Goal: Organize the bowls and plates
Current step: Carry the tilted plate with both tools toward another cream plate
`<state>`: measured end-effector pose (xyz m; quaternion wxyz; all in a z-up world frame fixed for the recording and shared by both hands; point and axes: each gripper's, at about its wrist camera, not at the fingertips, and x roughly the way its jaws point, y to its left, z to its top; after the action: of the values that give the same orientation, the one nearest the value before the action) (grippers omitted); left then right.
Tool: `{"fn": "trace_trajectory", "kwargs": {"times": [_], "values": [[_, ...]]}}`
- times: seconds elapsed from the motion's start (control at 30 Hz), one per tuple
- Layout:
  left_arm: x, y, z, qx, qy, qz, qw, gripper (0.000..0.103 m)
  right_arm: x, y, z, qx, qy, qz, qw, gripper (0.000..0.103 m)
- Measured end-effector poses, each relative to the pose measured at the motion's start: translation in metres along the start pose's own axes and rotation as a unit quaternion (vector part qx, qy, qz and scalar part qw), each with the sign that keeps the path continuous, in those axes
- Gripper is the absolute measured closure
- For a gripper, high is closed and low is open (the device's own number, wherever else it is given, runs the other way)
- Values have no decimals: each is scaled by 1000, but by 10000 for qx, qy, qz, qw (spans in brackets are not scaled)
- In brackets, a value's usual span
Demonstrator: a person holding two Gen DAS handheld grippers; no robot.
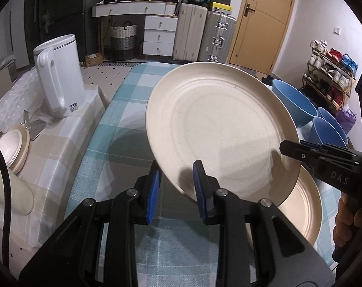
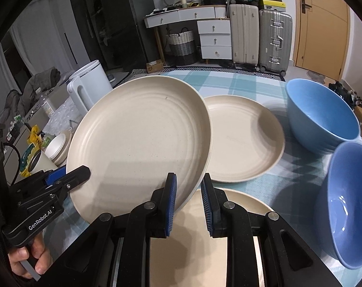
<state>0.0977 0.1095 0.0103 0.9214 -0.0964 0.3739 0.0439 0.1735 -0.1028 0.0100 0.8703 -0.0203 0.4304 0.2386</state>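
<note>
A large cream plate point(image 1: 216, 124) point(image 2: 137, 138) hangs tilted above the teal checked table point(image 1: 123, 110), held by both grippers. My left gripper point(image 1: 177, 169) is shut on its near rim, one blue pad on each face. In the right wrist view the left gripper point(image 2: 82, 169) clamps the plate's left edge. My right gripper point(image 2: 188, 179) is shut on the plate's lower right rim and shows at the plate's right edge point(image 1: 286, 147) in the left wrist view. Two more cream plates point(image 2: 243, 143) point(image 2: 228, 205) lie on the cloth. Blue bowls point(image 2: 322, 110) point(image 2: 348, 191) stand to the right.
A white kettle point(image 1: 58, 76) stands on a beige-clothed side table on the left, with a stack of small cream dishes point(image 1: 13, 148) and a cream cup point(image 1: 18, 191) near it. Drawers, suitcases and a door fill the back of the room. A person's hand point(image 2: 25, 260) grips the left tool.
</note>
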Motion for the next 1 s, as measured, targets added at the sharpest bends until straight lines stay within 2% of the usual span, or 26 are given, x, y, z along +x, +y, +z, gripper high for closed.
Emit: {"fn": "trace_trajectory", "kwargs": {"times": [0.53,1.0], "values": [[-9,-25,-2,418,139,-352,9984,79,-36,-23,-22,281,-61,-108,9995,81],[-12,-54,-11,996,257,-606,9928,79,-58,-36,-47,542,-27,-199,9983,81]]}}
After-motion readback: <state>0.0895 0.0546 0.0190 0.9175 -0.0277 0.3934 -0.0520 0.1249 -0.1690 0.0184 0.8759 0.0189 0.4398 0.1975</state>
